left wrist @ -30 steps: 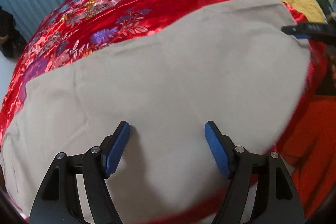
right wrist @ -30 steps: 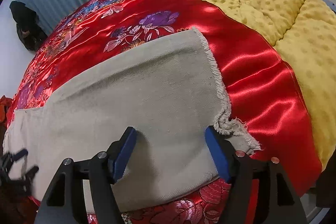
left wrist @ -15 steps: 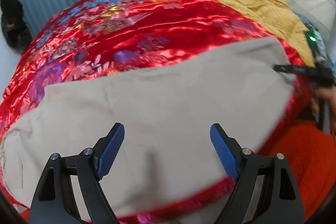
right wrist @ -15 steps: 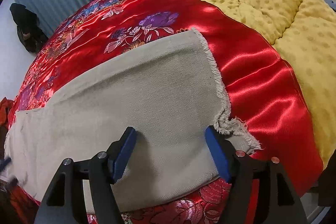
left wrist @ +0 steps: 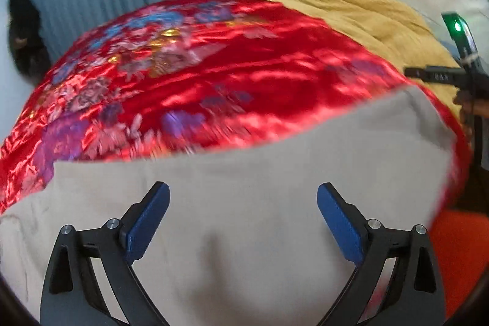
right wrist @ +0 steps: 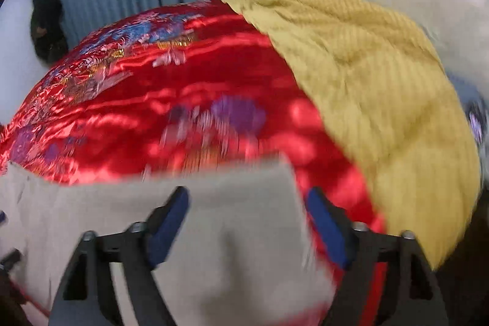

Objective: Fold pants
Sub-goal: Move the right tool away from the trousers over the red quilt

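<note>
Letting go after a fold, we have both tools, left (left wrist: 243, 217) and right (right wrist: 246, 220), just spread apart and empty above the beige pants (left wrist: 244, 173), flat on the red bedspread (left wrist: 214, 75)'s near edge; next we regrip an end.

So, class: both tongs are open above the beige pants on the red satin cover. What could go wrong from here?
1. The red satin cover looks slippery, so the pants may slide when regrasped.
2. The frayed hem end lies near the right tongs; a shallow pinch might slip off.
3. The left tongs, jaws just opened, hover mid-fabric and could grab only the top layer.
</note>
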Demonstrator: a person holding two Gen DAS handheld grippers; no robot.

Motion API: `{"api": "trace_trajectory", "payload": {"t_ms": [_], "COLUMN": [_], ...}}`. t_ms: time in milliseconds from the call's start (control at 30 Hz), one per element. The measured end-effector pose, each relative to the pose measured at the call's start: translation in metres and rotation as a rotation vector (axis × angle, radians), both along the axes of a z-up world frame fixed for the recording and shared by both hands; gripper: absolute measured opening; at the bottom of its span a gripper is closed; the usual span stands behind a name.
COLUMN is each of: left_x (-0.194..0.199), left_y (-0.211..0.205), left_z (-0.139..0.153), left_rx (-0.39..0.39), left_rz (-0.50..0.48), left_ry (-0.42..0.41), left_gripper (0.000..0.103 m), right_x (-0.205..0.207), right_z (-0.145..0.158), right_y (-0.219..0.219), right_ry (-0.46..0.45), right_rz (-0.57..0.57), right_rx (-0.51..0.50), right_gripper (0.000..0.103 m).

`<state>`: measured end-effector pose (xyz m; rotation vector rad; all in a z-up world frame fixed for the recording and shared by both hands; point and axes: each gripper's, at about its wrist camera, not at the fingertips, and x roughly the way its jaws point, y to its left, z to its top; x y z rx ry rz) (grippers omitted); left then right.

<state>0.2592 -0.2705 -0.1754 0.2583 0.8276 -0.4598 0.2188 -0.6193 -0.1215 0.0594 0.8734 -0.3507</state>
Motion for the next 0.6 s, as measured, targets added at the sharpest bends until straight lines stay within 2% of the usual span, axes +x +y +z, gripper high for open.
{"api": "trace_trajectory", "payload": {"t_ms": [67, 133, 167, 200, 233, 267, 333, 433, 500, 600], "left_x": [0.027, 0.05, 0.056, 0.054, 0.049, 0.048, 0.048, 0.049, 0.047, 0.042], "left_y": [-0.003, -0.004, -0.004, -0.003, -0.003, -0.004, -0.006, -0.002, -0.001, 0.0], "left_z": [-0.019, -0.056, -0.075, -0.08, -0.079, -0.079, -0.079, -0.08, -0.081, -0.08], "left_rx": [-0.001, 0.051, 0.066, 0.05, 0.034, 0.045, 0.057, 0.033, 0.03, 0.028], "left_rz": [0.052, 0.092, 0.092, 0.088, 0.082, 0.083, 0.083, 0.079, 0.079, 0.078], "left_ry": [0.006, 0.075, 0.114, 0.087, 0.046, 0.037, 0.029, 0.029, 0.016, 0.001], "left_gripper": [0.098, 0.098, 0.102, 0.102, 0.102, 0.102, 0.102, 0.102, 0.102, 0.102], "right_x": [0.031, 0.056, 0.064, 0.071, 0.075, 0.073, 0.063, 0.061, 0.066, 0.066], "right_z": [-0.009, -0.029, -0.044, -0.066, -0.09, -0.099, -0.089, -0.09, -0.088, -0.09], "right_y": [-0.021, -0.041, -0.047, -0.053, -0.061, -0.07, -0.083, -0.09, -0.084, -0.079], "right_ry": [0.019, 0.036, 0.066, 0.135, 0.188, 0.16, 0.076, 0.069, 0.1, 0.1], "right_rz": [0.019, 0.059, 0.072, 0.075, 0.09, 0.088, 0.079, 0.083, 0.085, 0.083], "right_rx": [-0.042, -0.062, -0.097, -0.136, -0.089, 0.005, 0.092, 0.161, 0.127, 0.099], "right_gripper": [0.086, 0.086, 0.093, 0.1, 0.103, 0.103, 0.103, 0.103, 0.103, 0.103]}}
